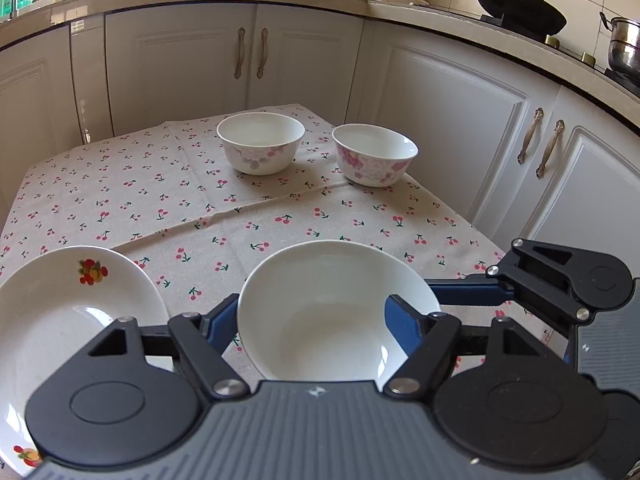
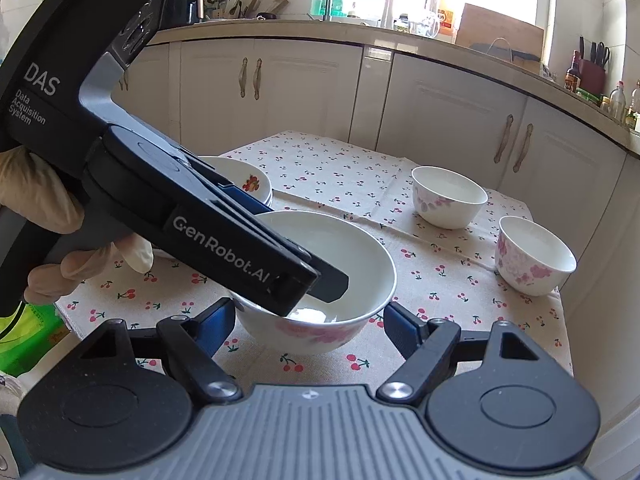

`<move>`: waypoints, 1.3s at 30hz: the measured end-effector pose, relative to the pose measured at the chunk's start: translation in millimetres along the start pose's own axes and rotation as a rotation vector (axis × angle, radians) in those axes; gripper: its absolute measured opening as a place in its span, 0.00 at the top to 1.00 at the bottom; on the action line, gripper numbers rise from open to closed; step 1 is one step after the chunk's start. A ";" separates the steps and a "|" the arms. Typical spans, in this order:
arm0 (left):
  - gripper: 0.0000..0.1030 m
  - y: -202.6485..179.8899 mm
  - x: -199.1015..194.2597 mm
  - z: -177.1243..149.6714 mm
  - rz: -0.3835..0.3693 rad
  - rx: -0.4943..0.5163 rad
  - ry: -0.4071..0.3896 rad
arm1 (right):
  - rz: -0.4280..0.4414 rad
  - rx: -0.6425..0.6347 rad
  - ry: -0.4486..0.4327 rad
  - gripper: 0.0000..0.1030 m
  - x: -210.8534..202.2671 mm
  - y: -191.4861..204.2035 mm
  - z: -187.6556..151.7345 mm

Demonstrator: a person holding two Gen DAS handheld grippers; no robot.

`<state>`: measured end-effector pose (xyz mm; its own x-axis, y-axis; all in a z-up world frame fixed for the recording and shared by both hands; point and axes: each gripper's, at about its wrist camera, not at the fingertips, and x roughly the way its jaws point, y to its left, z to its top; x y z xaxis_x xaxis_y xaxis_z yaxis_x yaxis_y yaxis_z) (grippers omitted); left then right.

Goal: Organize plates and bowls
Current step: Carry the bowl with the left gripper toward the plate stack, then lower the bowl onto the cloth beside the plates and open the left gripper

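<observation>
A wide white bowl with pink flowers [image 1: 332, 304] [image 2: 360, 260] sits nearest me on the cherry-print cloth. My right gripper [image 2: 310, 306] has it centred between its jaws, and both blue pads lie against its sides. My left gripper [image 1: 313, 300] is open over the same bowl. Its left finger [image 1: 224, 328] is just outside the left wall, and its right finger [image 2: 330, 282] reaches over the rim into the inside. Two smaller flowered bowls [image 1: 260, 144] [image 1: 374, 156] stand apart at the far side. Fruit-printed plates [image 1: 60, 320] [image 2: 244, 180] lie to the left.
The small table [image 1: 160, 200] is hemmed in by white cabinet doors [image 1: 440, 120] at the back and right. A wok [image 1: 520, 4] and a steel pot [image 1: 624, 44] sit on the counter. A gloved hand [image 2: 40, 200] holds the left gripper.
</observation>
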<state>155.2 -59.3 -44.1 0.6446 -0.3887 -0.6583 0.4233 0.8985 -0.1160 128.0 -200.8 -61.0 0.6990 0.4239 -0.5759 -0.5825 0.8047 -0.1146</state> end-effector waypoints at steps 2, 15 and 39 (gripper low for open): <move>0.26 -1.2 1.8 -0.2 -0.005 0.003 0.001 | -0.001 0.008 0.003 0.18 -0.2 -1.0 -2.0; 0.26 -13.7 13.6 -1.9 -0.047 0.012 0.017 | -0.023 0.028 0.022 0.18 -8.7 -10.2 -12.2; 0.07 -27.7 17.3 -4.2 -0.088 0.095 -0.012 | -0.016 0.061 0.029 0.01 -14.9 -21.4 -23.8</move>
<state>152.0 -90.1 -55.3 0.6094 -0.4685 -0.6397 0.5369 0.8375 -0.1019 120.2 -234.3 -69.2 0.6954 0.3991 -0.5976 -0.5441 0.8357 -0.0751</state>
